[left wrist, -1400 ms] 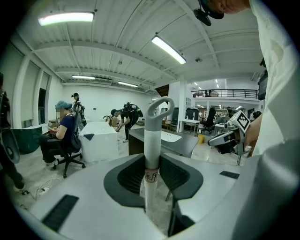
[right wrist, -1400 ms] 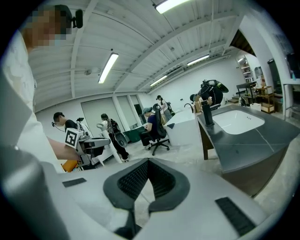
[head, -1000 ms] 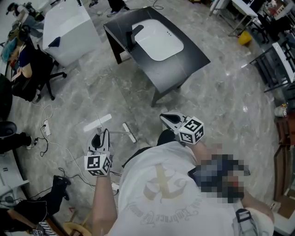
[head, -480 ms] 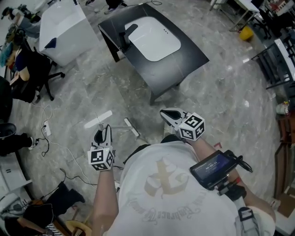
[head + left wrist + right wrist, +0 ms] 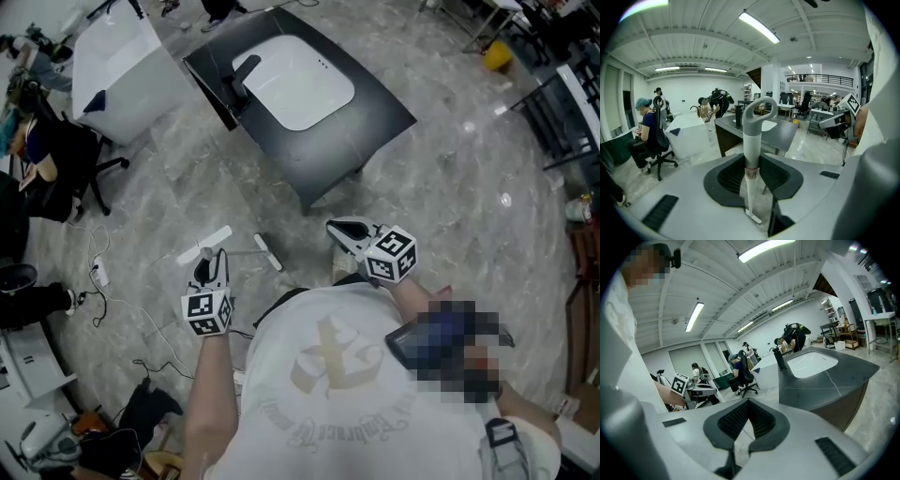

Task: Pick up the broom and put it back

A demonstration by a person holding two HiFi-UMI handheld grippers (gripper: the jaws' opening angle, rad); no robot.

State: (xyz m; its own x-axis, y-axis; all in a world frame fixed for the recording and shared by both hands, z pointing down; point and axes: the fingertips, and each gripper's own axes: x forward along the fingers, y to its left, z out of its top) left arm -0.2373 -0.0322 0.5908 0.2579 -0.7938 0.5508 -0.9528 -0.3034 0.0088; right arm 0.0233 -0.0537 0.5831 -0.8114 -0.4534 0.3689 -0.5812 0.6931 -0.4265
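Note:
The broom handle (image 5: 752, 154), white with a grey loop on top, stands upright between the jaws of my left gripper (image 5: 752, 164), which is shut on it. Below the jaws it narrows to a thin rod that ends in a short white bar (image 5: 753, 217) near the floor. From above, my left gripper (image 5: 211, 264) is at lower left, with a white strip of the broom (image 5: 204, 245) at its tips and the short bar (image 5: 268, 252) to its right. My right gripper (image 5: 341, 231) (image 5: 747, 404) is shut with nothing in it and points toward the black table.
A black table (image 5: 375, 117) with a white sink (image 5: 300, 80) and dark faucet stands ahead. A white box (image 5: 122, 66) and an office chair (image 5: 56, 159) are at upper left. Cables (image 5: 98, 277) trail on the floor at left. People work at the far benches (image 5: 649, 122).
Both grippers have moved across the floor toward the black table, which sits lower and further left in the head view. The left gripper still holds the handle.

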